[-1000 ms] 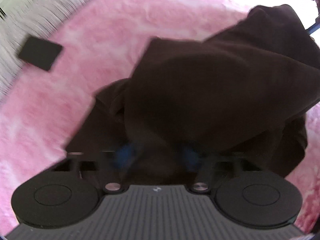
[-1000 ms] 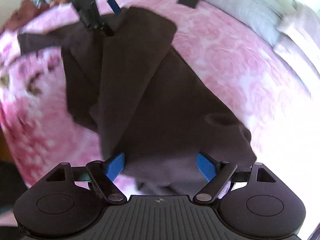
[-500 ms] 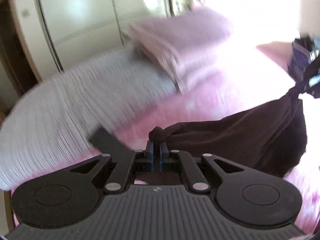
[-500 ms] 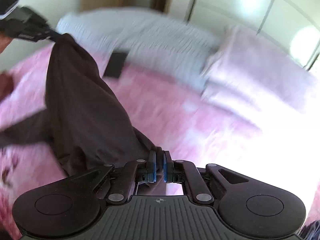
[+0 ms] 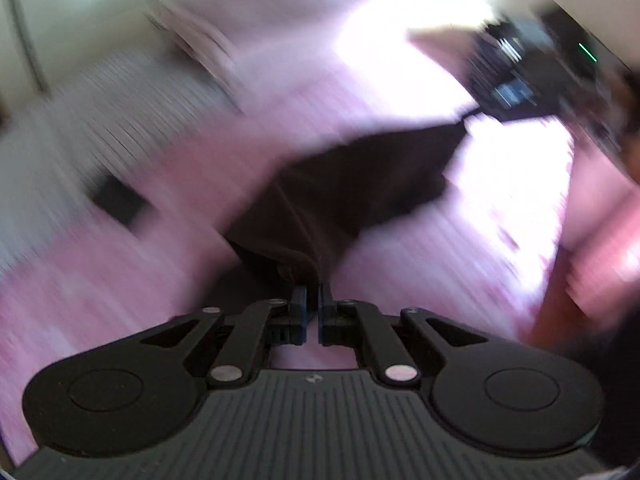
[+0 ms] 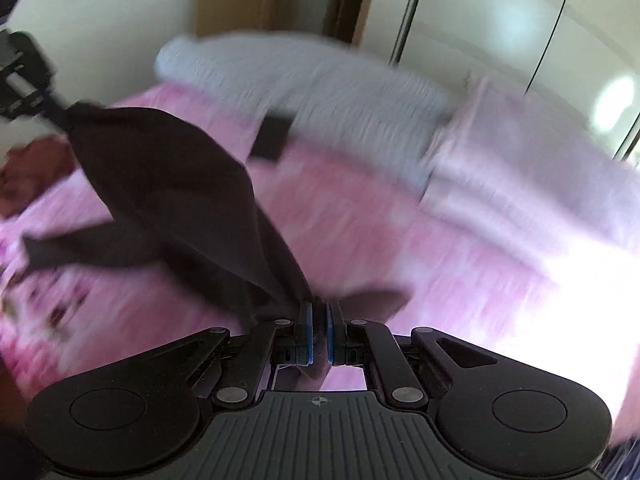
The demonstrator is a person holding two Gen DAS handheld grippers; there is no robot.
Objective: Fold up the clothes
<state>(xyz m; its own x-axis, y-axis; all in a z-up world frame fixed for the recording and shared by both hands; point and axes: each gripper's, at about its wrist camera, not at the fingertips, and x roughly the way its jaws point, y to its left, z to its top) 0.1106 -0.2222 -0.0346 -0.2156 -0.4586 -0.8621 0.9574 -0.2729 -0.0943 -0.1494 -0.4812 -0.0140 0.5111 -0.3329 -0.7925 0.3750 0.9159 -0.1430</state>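
A dark brown garment [image 5: 352, 188] hangs stretched in the air between my two grippers, above a pink bedspread [image 5: 100, 280]. My left gripper [image 5: 313, 292] is shut on one corner of it. My right gripper [image 6: 319, 312] is shut on the other corner, and the cloth [image 6: 168, 184] runs from it up to the left gripper [image 6: 24, 80] at the far left. A sleeve [image 6: 80, 248] trails down onto the bed. In the left wrist view the right gripper [image 5: 516, 88] shows at the upper right. Both views are motion-blurred.
A flat black rectangle [image 6: 272, 138] lies on the bed near a grey pillow [image 6: 320, 80]. A pale pink pillow [image 6: 540, 168] lies to its right. A reddish-brown cloth [image 6: 32, 168] lies at the bed's left edge. Wardrobe doors [image 6: 520, 20] stand behind.
Both grippers have closed on the garment and lifted it off the bed. It now hangs stretched between them, and both cameras have tilted up toward the pillows.
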